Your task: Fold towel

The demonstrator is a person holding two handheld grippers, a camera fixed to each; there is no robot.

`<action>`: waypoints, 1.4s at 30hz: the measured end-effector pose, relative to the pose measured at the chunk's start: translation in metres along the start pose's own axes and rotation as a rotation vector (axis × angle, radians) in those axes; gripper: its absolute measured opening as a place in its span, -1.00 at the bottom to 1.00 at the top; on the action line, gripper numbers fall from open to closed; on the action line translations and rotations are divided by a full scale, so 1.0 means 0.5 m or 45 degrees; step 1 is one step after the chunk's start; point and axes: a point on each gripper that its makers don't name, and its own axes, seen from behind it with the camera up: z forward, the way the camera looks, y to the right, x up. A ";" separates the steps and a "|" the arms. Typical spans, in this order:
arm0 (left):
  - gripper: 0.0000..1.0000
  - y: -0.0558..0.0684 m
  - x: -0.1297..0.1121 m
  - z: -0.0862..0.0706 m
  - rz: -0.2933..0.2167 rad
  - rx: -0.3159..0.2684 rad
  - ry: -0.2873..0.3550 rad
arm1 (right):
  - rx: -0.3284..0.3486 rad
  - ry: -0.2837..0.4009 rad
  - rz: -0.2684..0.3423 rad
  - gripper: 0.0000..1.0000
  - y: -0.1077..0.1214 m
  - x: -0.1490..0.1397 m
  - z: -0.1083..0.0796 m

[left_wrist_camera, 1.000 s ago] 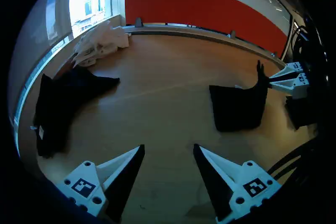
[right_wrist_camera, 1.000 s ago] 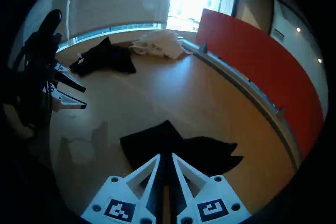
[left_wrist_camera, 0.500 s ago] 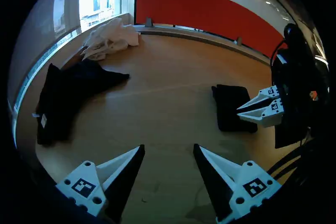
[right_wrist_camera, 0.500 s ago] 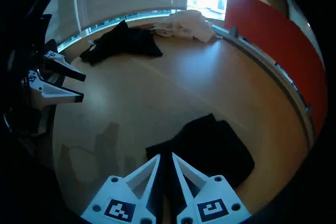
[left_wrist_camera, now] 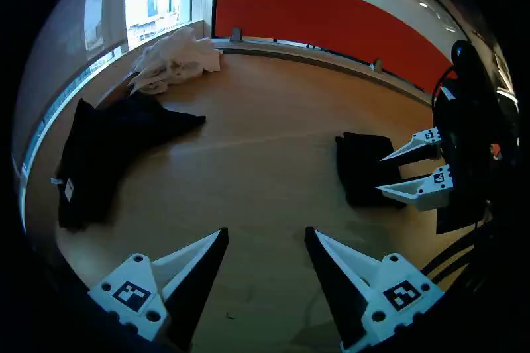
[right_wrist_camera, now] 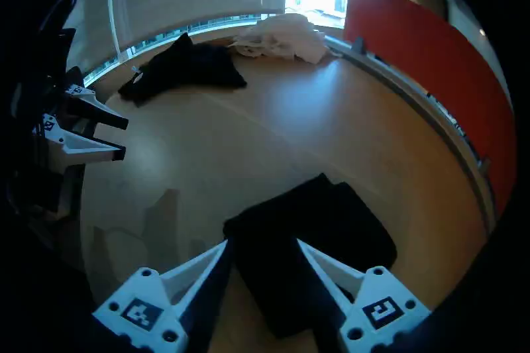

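The folded black towel [right_wrist_camera: 318,227] lies flat on the wooden surface [right_wrist_camera: 265,121], toward the edge lined by the red panel [right_wrist_camera: 430,55]. The right gripper [right_wrist_camera: 263,247] is at the towel's near end with its fingers spread (nothing pinched). The left gripper [left_wrist_camera: 265,230] is spread too, over bare wood well apart from the towel.

Right gripper [right_wrist_camera: 262,247], fingers [right_wrist_camera: 205,273] apart, hangs over the folded black towel [right_wrist_camera: 331,220].
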 end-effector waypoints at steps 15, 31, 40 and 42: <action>0.71 0.004 0.003 -0.001 0.009 -0.002 0.004 | -0.038 -0.010 0.046 0.39 0.015 -0.045 -0.032; 0.71 0.000 0.001 0.000 0.017 0.006 -0.002 | -0.119 -0.067 0.142 0.39 0.043 -0.156 -0.078; 0.71 0.000 -0.002 0.002 0.024 0.010 -0.009 | -0.142 -0.090 0.175 0.39 0.050 -0.191 -0.082; 0.71 0.000 -0.002 0.002 0.024 0.011 -0.009 | -0.145 -0.094 0.178 0.39 0.050 -0.196 -0.078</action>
